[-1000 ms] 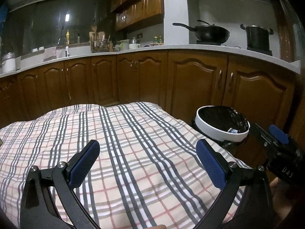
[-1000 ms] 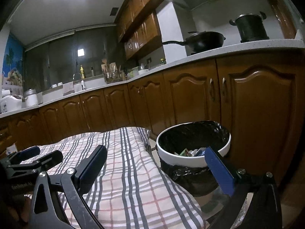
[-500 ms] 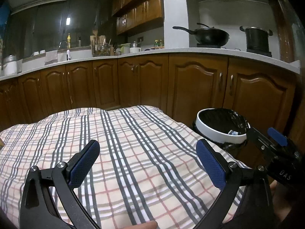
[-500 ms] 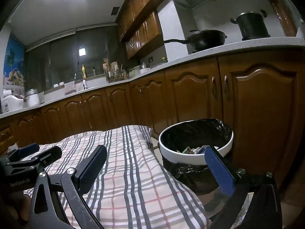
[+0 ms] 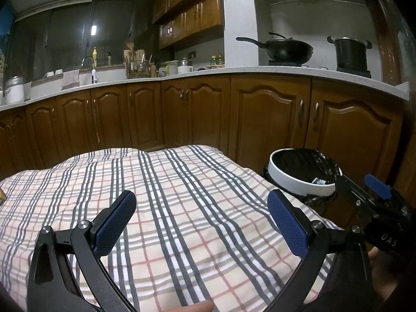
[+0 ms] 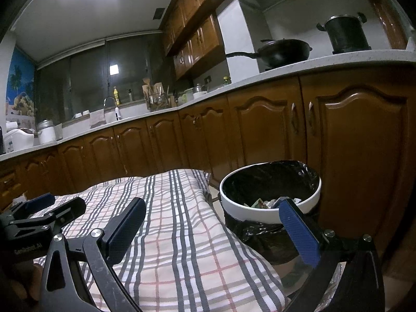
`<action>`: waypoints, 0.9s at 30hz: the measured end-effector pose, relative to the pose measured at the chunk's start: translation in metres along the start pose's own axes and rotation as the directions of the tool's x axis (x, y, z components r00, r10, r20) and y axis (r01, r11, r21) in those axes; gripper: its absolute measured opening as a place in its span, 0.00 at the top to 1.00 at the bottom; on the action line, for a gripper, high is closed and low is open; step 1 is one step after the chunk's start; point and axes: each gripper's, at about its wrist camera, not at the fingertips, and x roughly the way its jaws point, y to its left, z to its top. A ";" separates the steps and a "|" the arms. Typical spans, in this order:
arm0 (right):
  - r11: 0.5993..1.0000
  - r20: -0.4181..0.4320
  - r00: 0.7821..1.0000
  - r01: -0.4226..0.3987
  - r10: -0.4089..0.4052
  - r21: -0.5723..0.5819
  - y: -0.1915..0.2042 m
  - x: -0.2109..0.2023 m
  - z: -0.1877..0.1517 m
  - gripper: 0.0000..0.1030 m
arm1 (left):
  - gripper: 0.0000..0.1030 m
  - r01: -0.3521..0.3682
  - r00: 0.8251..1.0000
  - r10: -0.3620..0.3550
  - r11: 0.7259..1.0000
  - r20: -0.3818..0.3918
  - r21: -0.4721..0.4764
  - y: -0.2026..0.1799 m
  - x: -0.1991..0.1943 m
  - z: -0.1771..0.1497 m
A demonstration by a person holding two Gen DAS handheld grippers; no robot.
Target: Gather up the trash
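Note:
A white-rimmed trash bin (image 6: 270, 214) lined with a black bag stands on the floor beside the table, with scraps of paper trash (image 6: 265, 203) inside; the left wrist view shows the bin (image 5: 296, 183) at its right. My left gripper (image 5: 202, 222) is open over the plaid tablecloth (image 5: 166, 202), nothing between its blue pads. My right gripper (image 6: 212, 230) is open too, straddling the cloth's edge and the bin's near rim. Each gripper shows in the other's view: the right gripper (image 5: 374, 197), the left gripper (image 6: 41, 209). No loose trash is visible on the cloth.
Brown wooden cabinets (image 5: 267, 119) run behind the table and bin under a pale countertop (image 5: 286, 71). A black wok (image 5: 286, 49) and a pot (image 5: 351, 53) sit on the stove. A sink and utensils are far left. A fingertip (image 5: 197, 306) shows at the bottom edge.
Both views have tilted up slightly, so the cabinets and counter fill more of the frame. Both grippers stay open and empty.

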 end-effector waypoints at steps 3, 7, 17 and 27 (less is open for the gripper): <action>1.000 -0.002 1.000 -0.003 0.003 -0.003 0.001 0.001 -0.001 0.00 | 0.00 -0.001 1.000 0.001 1.000 -0.001 0.001 0.000 0.000 0.000; 1.000 -0.003 1.000 -0.006 0.006 -0.003 0.001 0.002 -0.002 0.00 | 0.00 -0.001 1.000 0.001 1.000 -0.003 -0.001 0.000 0.001 0.000; 1.000 -0.006 1.000 -0.011 0.011 -0.003 0.004 0.002 -0.003 0.00 | 0.00 -0.018 1.000 0.018 1.000 0.003 -0.003 0.000 -0.001 -0.001; 1.000 -0.006 1.000 -0.013 0.013 -0.005 0.006 0.001 -0.003 0.00 | 0.00 -0.021 1.000 0.021 1.000 -0.001 -0.001 -0.001 -0.001 -0.001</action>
